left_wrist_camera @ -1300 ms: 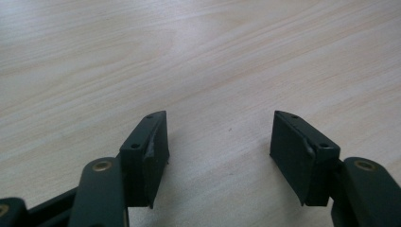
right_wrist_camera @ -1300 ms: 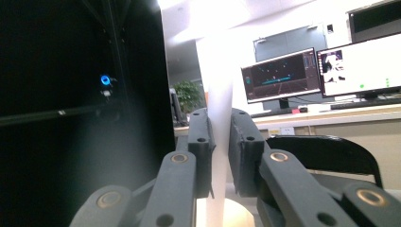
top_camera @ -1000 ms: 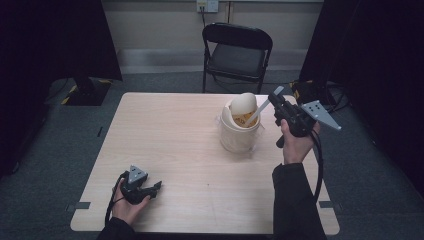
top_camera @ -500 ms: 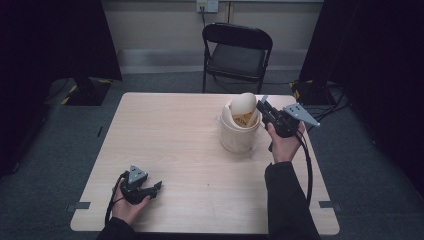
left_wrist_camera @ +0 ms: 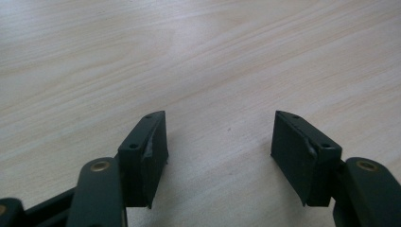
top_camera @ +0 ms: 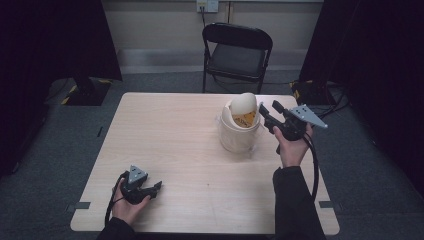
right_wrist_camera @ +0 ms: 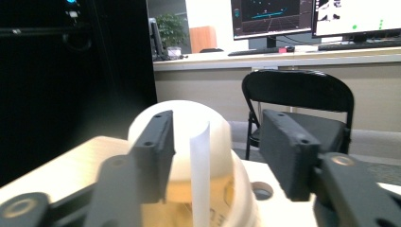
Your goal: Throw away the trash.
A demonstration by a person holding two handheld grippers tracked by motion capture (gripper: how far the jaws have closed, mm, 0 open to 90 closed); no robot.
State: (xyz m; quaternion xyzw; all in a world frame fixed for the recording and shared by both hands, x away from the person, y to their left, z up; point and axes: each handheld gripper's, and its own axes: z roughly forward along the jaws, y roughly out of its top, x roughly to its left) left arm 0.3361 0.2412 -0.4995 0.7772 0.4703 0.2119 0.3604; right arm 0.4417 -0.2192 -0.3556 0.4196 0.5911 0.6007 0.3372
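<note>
A white tub (top_camera: 239, 137) stands on the right half of the table, and its rounded cream lid (top_camera: 243, 104) is tilted up over something yellow (top_camera: 245, 120) inside. My right gripper (top_camera: 268, 108) is held just right of the lid, pointing left at it with its jaws open. In the right gripper view the lid (right_wrist_camera: 189, 137) bulges behind the open right gripper (right_wrist_camera: 217, 123), and a thin white upright strip (right_wrist_camera: 201, 179) stands between the jaws without touching them. My left gripper (top_camera: 154, 189) rests low at the front left. It is open over bare wood in the left gripper view (left_wrist_camera: 220, 127).
The light wooden table (top_camera: 165, 135) has much bare surface left of the tub. A black folding chair (top_camera: 238, 52) stands behind the far edge. Dark curtains hang on both sides, and cables lie on the floor at the right.
My right gripper has moved left and slightly down, from beside the tub's right side to close by the lid. The left gripper and the tub have stayed put.
</note>
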